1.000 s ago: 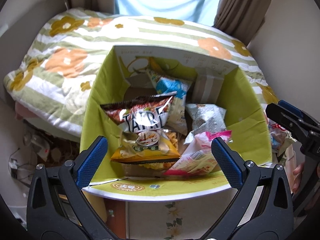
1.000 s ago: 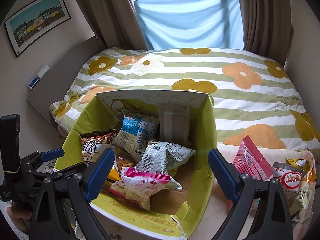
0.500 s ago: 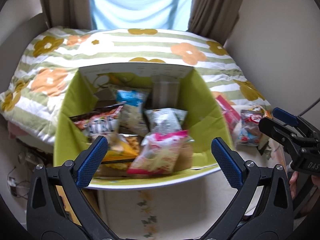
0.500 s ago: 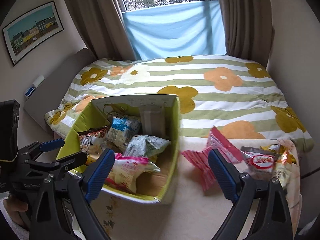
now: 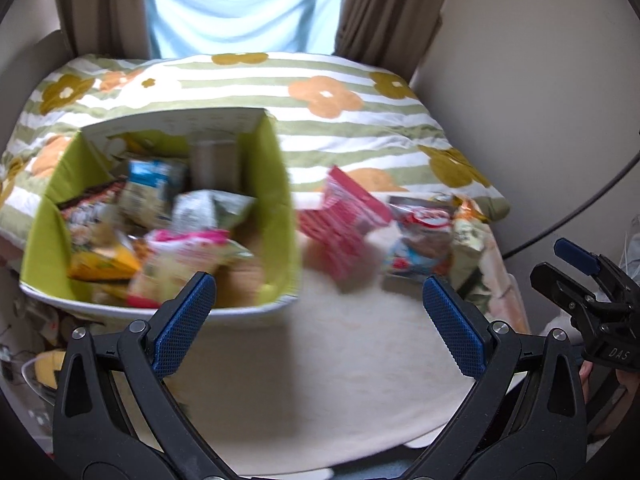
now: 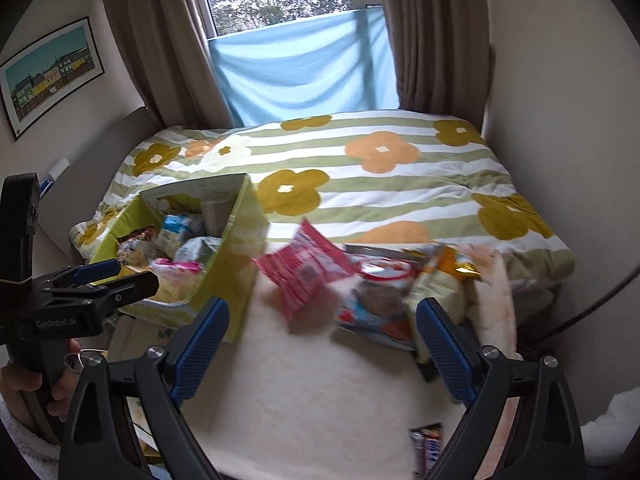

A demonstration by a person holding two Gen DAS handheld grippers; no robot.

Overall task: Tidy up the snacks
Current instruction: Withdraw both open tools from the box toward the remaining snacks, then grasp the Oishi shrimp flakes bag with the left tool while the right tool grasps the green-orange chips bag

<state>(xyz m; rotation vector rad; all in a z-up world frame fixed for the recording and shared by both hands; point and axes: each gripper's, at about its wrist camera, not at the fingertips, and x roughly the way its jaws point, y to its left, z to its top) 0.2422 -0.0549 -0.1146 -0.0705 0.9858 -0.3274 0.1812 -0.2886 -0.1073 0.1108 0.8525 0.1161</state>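
we take the open green-lined cardboard box (image 5: 276, 200) as our landmark. it sits on the pale fleecy blanket (image 5: 340, 352) at the foot of the flower-striped bed quilt (image 6: 380, 184), its flaps stood up, which we judge keeps the mouth wide for dropping packets in. inside it several snack bags already lie in a loose heap: a blue-and-white one (image 5: 154, 184) toward the back, a silvery-green one (image 5: 208, 208) in the middle, a pink-topped one (image 5: 188, 248) and a yellow one (image 5: 102, 266) nearer us.

to the right of the box, just beside its wall, a pink foil snack packet (image 6: 304, 268) stands tilted on the blanket, and further right a small pile of mixed packets (image 6: 400, 296) waits unsorted. we judge these are the ones left to move.

our left gripper (image 5: 320, 312) hangs nearer us than the box, jaws wide apart with nothing between them. our right gripper (image 6: 324, 352) hangs to the right of the box above the blanket, jaws likewise spread and empty, facing the unsorted pile.

both views are smeared, so labels on the packets are unreadable, and how many lie in the pile we cannot tell. a dark wrapper (image 6: 428, 444) near the lower edge of the right view is partly cut off behind a finger.
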